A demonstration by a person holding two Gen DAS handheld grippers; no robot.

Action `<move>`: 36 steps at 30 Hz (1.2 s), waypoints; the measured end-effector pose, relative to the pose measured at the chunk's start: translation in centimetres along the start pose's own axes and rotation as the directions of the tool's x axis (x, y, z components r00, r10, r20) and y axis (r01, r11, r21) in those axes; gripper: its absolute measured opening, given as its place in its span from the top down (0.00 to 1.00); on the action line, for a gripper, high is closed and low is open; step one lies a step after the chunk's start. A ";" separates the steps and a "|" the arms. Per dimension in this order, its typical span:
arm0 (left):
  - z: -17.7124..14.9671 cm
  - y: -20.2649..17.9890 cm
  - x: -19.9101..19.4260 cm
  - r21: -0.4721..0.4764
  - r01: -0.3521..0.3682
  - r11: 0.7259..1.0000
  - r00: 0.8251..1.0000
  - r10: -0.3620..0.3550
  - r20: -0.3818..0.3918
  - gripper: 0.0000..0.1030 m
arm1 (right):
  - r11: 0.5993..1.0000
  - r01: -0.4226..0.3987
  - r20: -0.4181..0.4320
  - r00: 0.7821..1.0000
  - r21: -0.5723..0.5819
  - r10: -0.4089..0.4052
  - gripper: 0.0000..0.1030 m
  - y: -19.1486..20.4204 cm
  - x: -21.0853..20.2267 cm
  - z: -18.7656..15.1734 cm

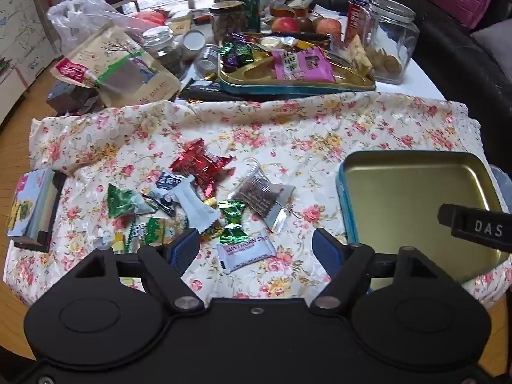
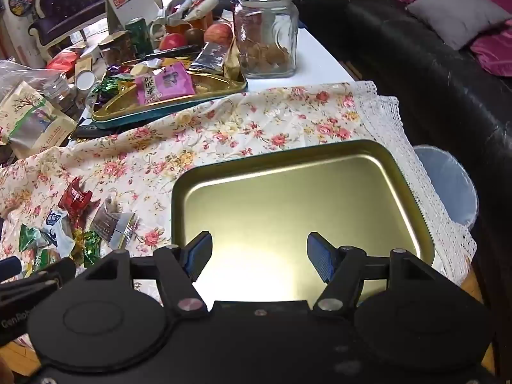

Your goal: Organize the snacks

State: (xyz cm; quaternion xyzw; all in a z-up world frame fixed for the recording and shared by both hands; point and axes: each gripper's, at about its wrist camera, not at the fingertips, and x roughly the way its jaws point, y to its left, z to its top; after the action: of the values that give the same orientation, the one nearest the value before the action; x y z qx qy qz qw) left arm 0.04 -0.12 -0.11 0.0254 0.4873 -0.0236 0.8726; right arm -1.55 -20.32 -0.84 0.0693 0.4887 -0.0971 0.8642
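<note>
Two grippers tip down with fingers wide and hold nothing. The left gripper (image 1: pixel 252 249) hangs over the snacks (image 1: pixel 204 198). The right gripper (image 2: pixel 259 252) hangs over the tin (image 2: pixel 412 211), at three o'clock from the snacks.

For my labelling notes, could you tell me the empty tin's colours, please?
Gold inside, teal-blue outside; the empty tin shows both best from the left wrist.

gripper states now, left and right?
Left gripper: open, empty, above the scattered wrapped snacks.
Right gripper: open, empty, over the empty gold rectangular tin.

Living room, seemingly: sofa (image 2: pixel 416 73), cushions (image 2: pixel 454 12).
</note>
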 end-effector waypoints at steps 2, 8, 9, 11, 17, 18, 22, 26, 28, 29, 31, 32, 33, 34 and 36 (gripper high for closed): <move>-0.1 -0.2 0.0 0.014 -0.008 1.000 1.000 0.008 -0.010 0.25 | 1.000 -0.006 0.004 1.000 -0.007 0.006 0.34 0.1 -0.2 0.1; -0.2 0.1 0.6 0.018 -0.008 1.000 0.999 0.009 -0.045 0.25 | 1.000 0.003 -0.014 1.000 -0.011 -0.003 0.34 0.3 0.3 0.0; -0.1 0.3 0.7 0.014 -0.011 1.000 0.999 0.011 -0.050 0.25 | 1.000 0.003 -0.016 1.000 -0.016 -0.003 0.34 0.2 0.3 -0.1; -0.3 0.2 0.9 0.011 -0.023 1.000 0.998 0.024 -0.054 0.25 | 1.000 0.006 -0.021 1.000 -0.015 -0.006 0.34 0.4 0.2 0.2; -0.1 0.6 1.0 0.004 -0.031 1.000 0.998 0.031 -0.056 0.25 | 1.000 0.007 -0.026 1.000 -0.015 -0.007 0.34 0.5 0.3 0.3; -0.2 0.4 1.0 0.005 -0.033 0.999 0.998 0.034 -0.054 0.25 | 1.000 0.007 -0.026 1.000 -0.015 -0.008 0.34 0.5 0.3 0.3; -0.3 0.3 1.1 0.009 -0.038 0.999 0.998 0.039 -0.056 0.24 | 1.000 0.006 -0.026 1.000 -0.015 -0.007 0.34 0.5 0.3 0.3; -0.4 0.1 1.2 0.013 -0.043 0.999 0.997 0.044 -0.062 0.24 | 1.000 0.005 -0.027 1.000 -0.015 -0.005 0.34 0.5 0.3 0.3; -0.4 0.1 1.2 0.013 -0.043 0.999 0.997 0.044 -0.063 0.24 | 1.000 0.005 -0.026 1.000 -0.016 -0.005 0.34 0.5 0.3 0.3; -0.4 0.1 1.2 0.013 -0.044 0.999 0.997 0.044 -0.063 0.24 | 1.000 0.005 -0.025 1.000 -0.016 -0.005 0.34 0.5 0.3 0.3; -0.4 0.1 1.2 0.013 -0.044 0.999 0.997 0.045 -0.063 0.24 | 1.000 0.004 -0.025 1.000 -0.015 -0.004 0.34 0.4 0.3 0.3; -0.4 0.1 1.2 0.013 -0.044 0.999 0.997 0.045 -0.063 0.24 | 1.000 0.004 -0.025 1.000 -0.013 -0.004 0.34 0.4 0.3 0.3; -0.4 0.1 1.2 0.012 -0.043 0.999 0.997 0.044 -0.063 0.24 | 1.000 0.004 -0.025 1.000 -0.015 -0.004 0.34 0.4 0.3 0.3; -0.4 0.1 1.2 0.013 -0.043 0.999 0.997 0.044 -0.063 0.24 | 1.000 0.005 -0.026 1.000 -0.015 -0.006 0.34 0.4 0.3 0.3; -0.4 0.1 1.2 0.014 -0.043 0.999 0.997 0.044 -0.064 0.24 | 1.000 0.007 -0.027 1.000 -0.016 -0.008 0.34 0.5 0.3 0.3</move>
State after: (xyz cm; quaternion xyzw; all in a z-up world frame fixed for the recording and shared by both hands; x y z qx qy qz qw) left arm 0.38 0.01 -1.36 0.0421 0.5141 -0.0067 0.8567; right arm -1.04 -19.94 -0.93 0.0620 0.5015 -0.0955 0.8576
